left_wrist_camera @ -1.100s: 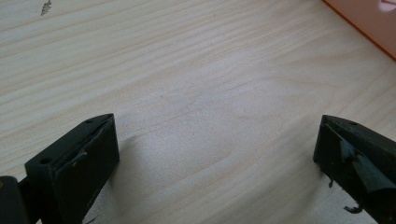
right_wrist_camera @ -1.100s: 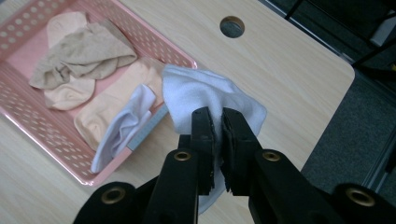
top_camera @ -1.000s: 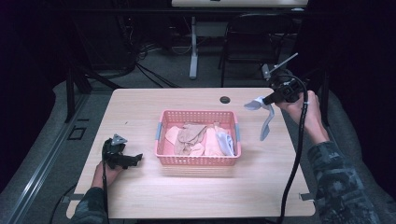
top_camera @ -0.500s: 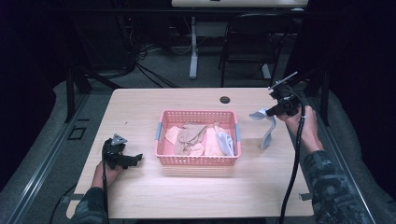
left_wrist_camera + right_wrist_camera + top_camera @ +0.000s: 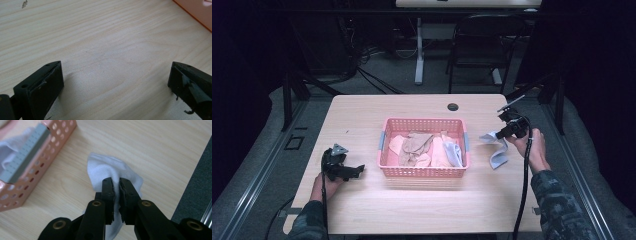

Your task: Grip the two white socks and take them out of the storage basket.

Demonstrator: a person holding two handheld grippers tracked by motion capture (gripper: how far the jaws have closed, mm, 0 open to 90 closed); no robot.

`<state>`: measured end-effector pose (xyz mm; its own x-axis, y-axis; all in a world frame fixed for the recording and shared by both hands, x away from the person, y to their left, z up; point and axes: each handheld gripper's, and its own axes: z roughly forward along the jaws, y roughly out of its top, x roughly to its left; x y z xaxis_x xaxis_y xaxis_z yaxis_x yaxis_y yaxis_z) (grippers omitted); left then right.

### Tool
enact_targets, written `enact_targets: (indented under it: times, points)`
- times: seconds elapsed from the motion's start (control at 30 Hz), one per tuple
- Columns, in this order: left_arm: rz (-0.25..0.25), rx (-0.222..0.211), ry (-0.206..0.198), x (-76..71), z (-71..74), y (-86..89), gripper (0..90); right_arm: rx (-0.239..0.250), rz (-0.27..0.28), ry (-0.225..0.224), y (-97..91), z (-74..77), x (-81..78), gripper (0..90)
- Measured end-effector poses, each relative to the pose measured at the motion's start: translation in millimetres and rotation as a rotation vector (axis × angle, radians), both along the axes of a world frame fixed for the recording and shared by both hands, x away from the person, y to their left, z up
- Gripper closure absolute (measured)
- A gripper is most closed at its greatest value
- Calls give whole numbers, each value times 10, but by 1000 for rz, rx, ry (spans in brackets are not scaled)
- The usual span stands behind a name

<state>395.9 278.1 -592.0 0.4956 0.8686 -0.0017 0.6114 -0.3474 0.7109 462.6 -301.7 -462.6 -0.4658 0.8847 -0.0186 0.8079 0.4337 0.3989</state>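
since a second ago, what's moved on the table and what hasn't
The right gripper has come down toward the table beside the pink basket, its fingers shut on the pale blue sock, whose lower end now lies on the wood. The left gripper stayed put, open. The basket and its clothes are unchanged.

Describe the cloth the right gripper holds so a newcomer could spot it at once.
On the wooden table, look right of the pink basket. There the right gripper pinches a pale blue-white sock; unlike the other garments, it lies outside the basket.
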Motion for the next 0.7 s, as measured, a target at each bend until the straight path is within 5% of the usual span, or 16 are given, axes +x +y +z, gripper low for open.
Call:
enact_targets:
  times: [0.23,0.33,0.53,0.7]
  points:
    - [1,0,0,-1,0,0,1,4,-25,53,-25,-290,16,782]
    - [1,0,0,-1,0,0,1,20,-28,93,-37,-359,20,678]
    - [1,0,0,-1,0,-1,1,43,-2,44,-31,-189,-34,333]
    - [1,0,0,0,0,0,1,71,21,-8,55,75,-93,187]
